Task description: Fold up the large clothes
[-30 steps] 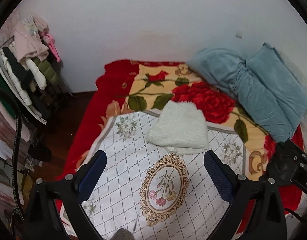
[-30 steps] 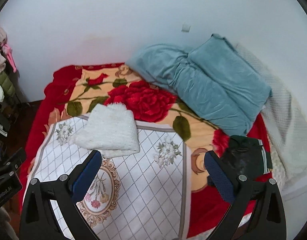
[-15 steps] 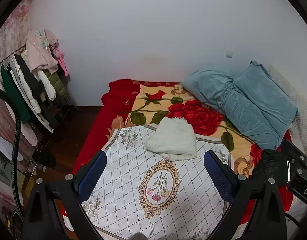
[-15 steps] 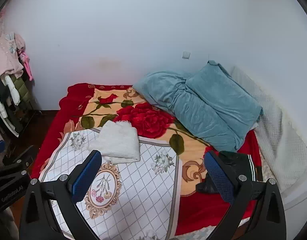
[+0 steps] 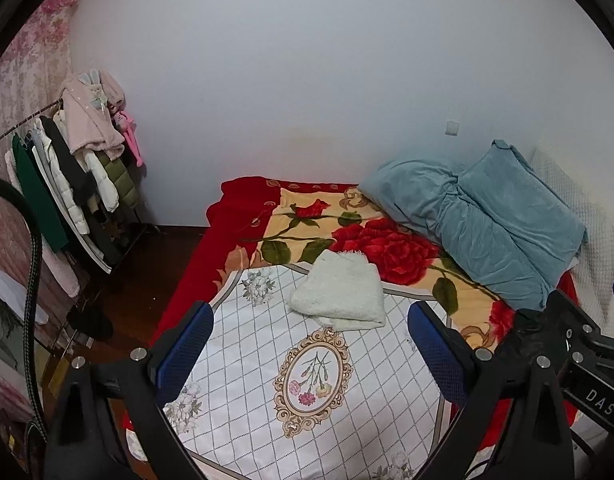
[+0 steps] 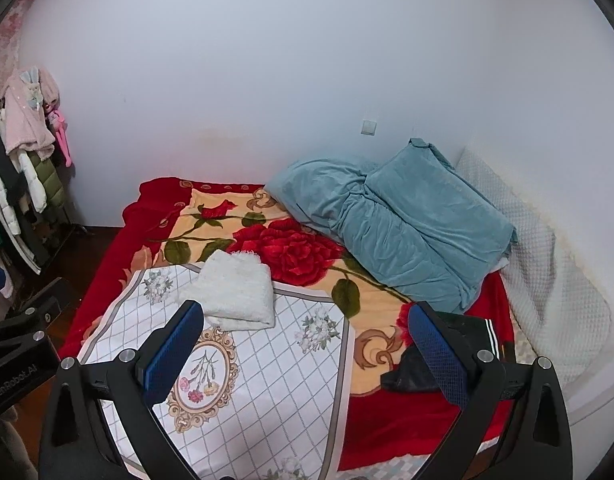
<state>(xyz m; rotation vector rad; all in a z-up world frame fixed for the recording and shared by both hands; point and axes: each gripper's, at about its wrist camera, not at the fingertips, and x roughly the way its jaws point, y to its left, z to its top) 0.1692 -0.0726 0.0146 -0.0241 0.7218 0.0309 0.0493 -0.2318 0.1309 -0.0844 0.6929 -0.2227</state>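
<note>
A folded white fluffy garment [image 5: 339, 296] lies on the white quilted mat [image 5: 267, 380] spread on the bed; it also shows in the right wrist view [image 6: 237, 290], on the mat [image 6: 267, 380]. A dark garment with white stripes [image 6: 447, 356] lies crumpled on the red blanket at the bed's right side, partly behind my right finger. My left gripper [image 5: 311, 352] is open and empty, held well above and back from the bed. My right gripper [image 6: 305, 350] is open and empty too, at similar height.
A red rose blanket [image 5: 367, 240] covers the bed. A teal duvet [image 6: 395, 220] and a white textured cover [image 6: 547, 280] lie at the right by the wall. A clothes rack [image 5: 67, 184] full of hanging clothes stands at the left. Dark wood floor [image 5: 147, 272] lies beside the bed.
Both grippers have pulled back and up from the bed, so the bed looks smaller and more wall shows. The white garment lies where it was. Both stay open.
</note>
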